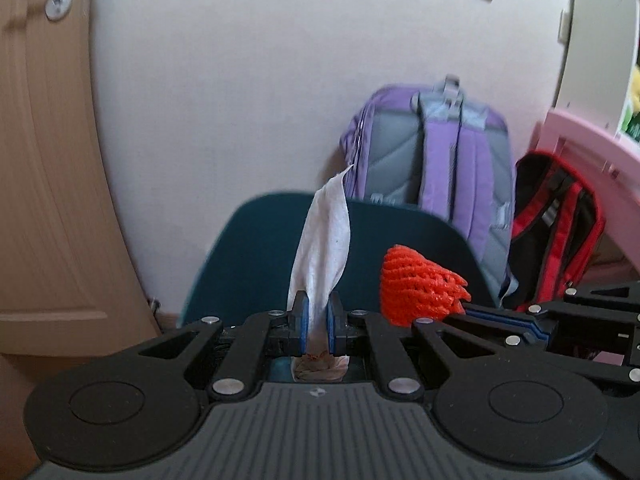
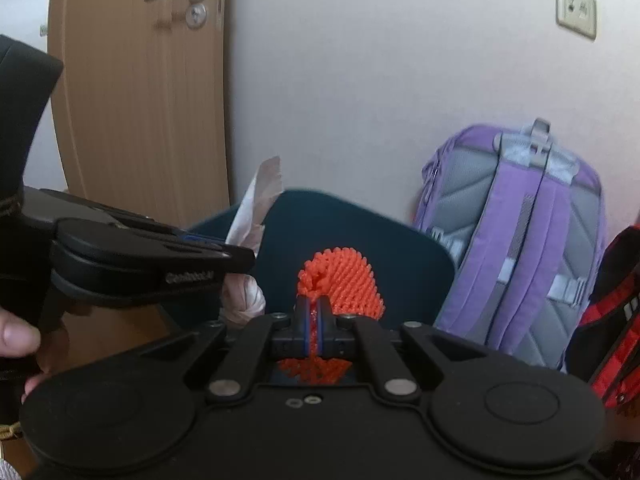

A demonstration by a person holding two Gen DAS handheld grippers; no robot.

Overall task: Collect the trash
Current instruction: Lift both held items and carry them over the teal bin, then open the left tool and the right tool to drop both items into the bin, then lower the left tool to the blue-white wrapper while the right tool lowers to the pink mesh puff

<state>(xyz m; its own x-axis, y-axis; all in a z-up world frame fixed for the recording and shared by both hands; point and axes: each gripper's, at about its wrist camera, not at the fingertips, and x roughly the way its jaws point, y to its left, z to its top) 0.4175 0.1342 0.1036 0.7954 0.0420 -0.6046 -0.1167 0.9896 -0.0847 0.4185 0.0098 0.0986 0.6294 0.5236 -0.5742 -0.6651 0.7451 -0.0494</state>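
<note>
My left gripper (image 1: 318, 312) is shut on a white tissue (image 1: 326, 240) that sticks up between its blue pads. My right gripper (image 2: 314, 314) is shut on an orange foam fruit net (image 2: 344, 280). Both are held above a dark teal bin (image 1: 256, 256), which also shows in the right wrist view (image 2: 360, 232). The net (image 1: 420, 288) and the right gripper (image 1: 520, 322) show at the right of the left wrist view. The left gripper (image 2: 236, 260) and tissue (image 2: 256, 204) show at the left of the right wrist view.
A purple backpack (image 1: 440, 152) leans on the white wall behind the bin, with a red and black backpack (image 1: 556, 224) to its right. A wooden door (image 1: 44, 160) stands at the left. Pink furniture (image 1: 588, 152) is at the far right.
</note>
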